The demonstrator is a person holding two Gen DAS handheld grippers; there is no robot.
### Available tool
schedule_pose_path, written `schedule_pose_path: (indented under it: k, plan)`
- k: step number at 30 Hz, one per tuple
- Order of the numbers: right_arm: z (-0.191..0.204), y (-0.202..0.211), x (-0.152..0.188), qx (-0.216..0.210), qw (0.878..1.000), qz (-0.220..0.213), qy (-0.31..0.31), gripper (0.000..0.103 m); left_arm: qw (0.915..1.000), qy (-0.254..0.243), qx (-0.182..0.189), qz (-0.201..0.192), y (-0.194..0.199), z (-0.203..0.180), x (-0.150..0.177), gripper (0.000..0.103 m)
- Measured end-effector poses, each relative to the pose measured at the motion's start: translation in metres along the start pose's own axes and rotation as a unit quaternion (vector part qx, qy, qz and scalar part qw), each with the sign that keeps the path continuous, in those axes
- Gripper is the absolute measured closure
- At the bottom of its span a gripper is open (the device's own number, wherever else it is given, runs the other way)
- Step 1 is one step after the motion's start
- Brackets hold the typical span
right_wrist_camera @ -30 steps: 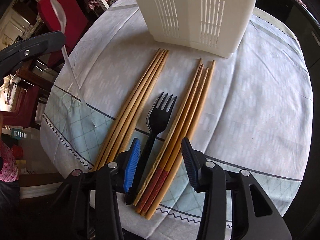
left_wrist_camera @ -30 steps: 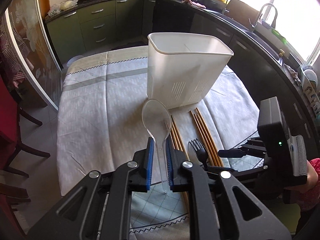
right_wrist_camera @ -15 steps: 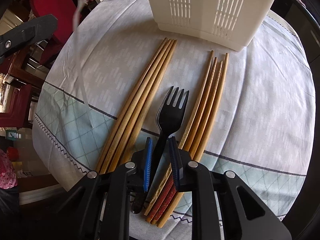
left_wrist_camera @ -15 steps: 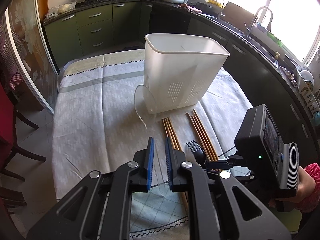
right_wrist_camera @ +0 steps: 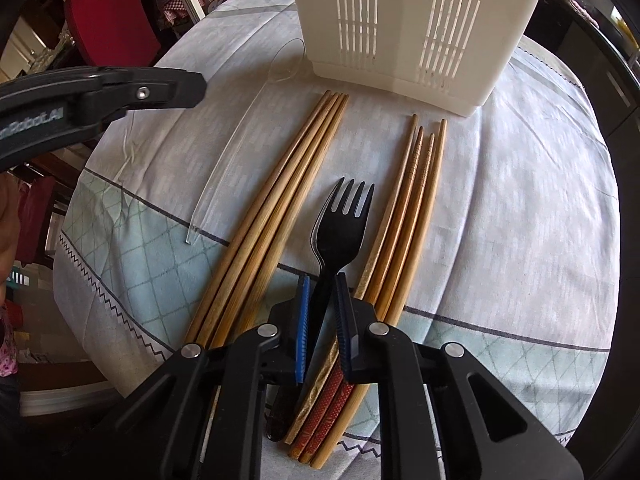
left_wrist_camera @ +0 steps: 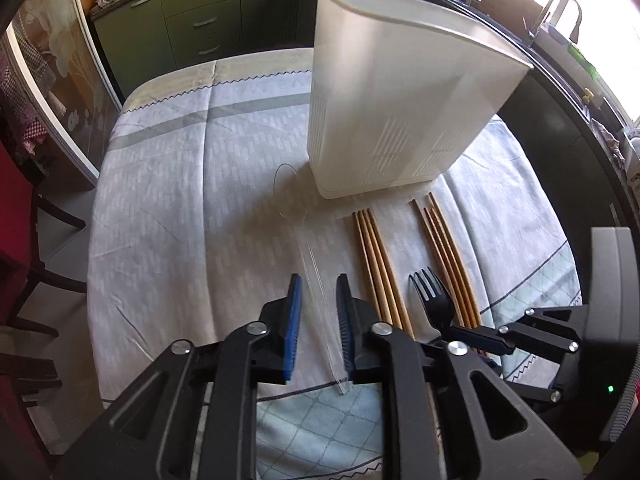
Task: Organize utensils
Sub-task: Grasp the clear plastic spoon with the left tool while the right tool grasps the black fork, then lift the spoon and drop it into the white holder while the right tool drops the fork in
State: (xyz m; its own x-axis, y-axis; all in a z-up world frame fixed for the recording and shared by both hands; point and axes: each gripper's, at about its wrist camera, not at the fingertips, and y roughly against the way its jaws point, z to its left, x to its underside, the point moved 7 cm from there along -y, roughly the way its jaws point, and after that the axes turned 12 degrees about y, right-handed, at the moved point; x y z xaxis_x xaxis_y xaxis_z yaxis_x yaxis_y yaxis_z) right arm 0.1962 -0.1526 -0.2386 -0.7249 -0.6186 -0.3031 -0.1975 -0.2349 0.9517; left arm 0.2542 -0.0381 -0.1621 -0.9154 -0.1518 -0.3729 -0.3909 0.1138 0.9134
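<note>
My right gripper (right_wrist_camera: 321,280) pinches the black fork (right_wrist_camera: 340,232) at its neck, between the chopstick bundles on the bench (right_wrist_camera: 520,220). I should lift straight up, sparing the chopsticks. My left gripper (left_wrist_camera: 317,284) stands spread around the clear spoon (left_wrist_camera: 316,276), lying flat.

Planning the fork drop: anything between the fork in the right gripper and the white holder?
Nothing visible does. The right gripper is closed on the black fork; bare tablecloth lies ahead to the white holder. Chopstick bundles flank the fork on both sides, beside the path. The holder's walls are tall, so the fork must be lifted over the rim.
</note>
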Motion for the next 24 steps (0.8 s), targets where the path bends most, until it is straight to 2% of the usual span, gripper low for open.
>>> schedule_pose_path:
  k: [1, 2, 7, 9, 10, 12, 15, 17, 21, 24]
  plan:
    - [-0.002, 0.001, 0.001, -0.001, 1.000, -0.001, 0.000, 0.090, 0.9999, 0.007, -0.009, 0.002, -0.008, 0.003, -0.004, 0.066]
    - [-0.002, 0.001, 0.001, -0.003, 1.000, -0.002, -0.001, 0.090, 0.9998, 0.011, -0.017, 0.003, -0.016, 0.004, -0.008, 0.064]
    - [-0.009, 0.008, 0.010, -0.011, 1.000, -0.004, -0.003, 0.090, 0.9988, 0.015, -0.046, 0.013, -0.045, 0.003, -0.021, 0.064]
    - [-0.013, 0.009, 0.011, -0.014, 1.000, -0.003, -0.004, 0.090, 0.9982, 0.016, -0.054, 0.018, -0.053, 0.002, -0.023, 0.070]
    - [-0.015, 0.009, 0.011, -0.016, 1.000, -0.004, -0.004, 0.090, 0.9978, 0.017, -0.059, 0.024, -0.059, 0.003, -0.022, 0.083]
    - [-0.017, 0.009, 0.011, -0.017, 1.000, -0.005, -0.006, 0.090, 0.9977, 0.015, -0.064, 0.017, -0.061, 0.001, -0.024, 0.092]
    - [-0.020, 0.010, 0.012, -0.022, 1.000, -0.011, -0.014, 0.090, 0.9982, 0.020, -0.053, 0.019, -0.059, 0.000, -0.024, 0.095]
    - [-0.022, 0.014, 0.013, -0.030, 0.999, -0.022, -0.018, 0.091, 0.9987, 0.024, -0.045, 0.009, -0.050, 0.003, -0.025, 0.095]
    - [-0.026, 0.036, 0.014, -0.049, 0.997, -0.060, -0.026, 0.092, 0.9978, 0.037, -0.026, -0.048, -0.007, 0.020, -0.027, 0.095]
    - [-0.030, 0.061, 0.014, -0.063, 0.992, -0.099, -0.036, 0.093, 0.9942, 0.047, 0.015, -0.095, 0.038, 0.024, -0.022, 0.095]
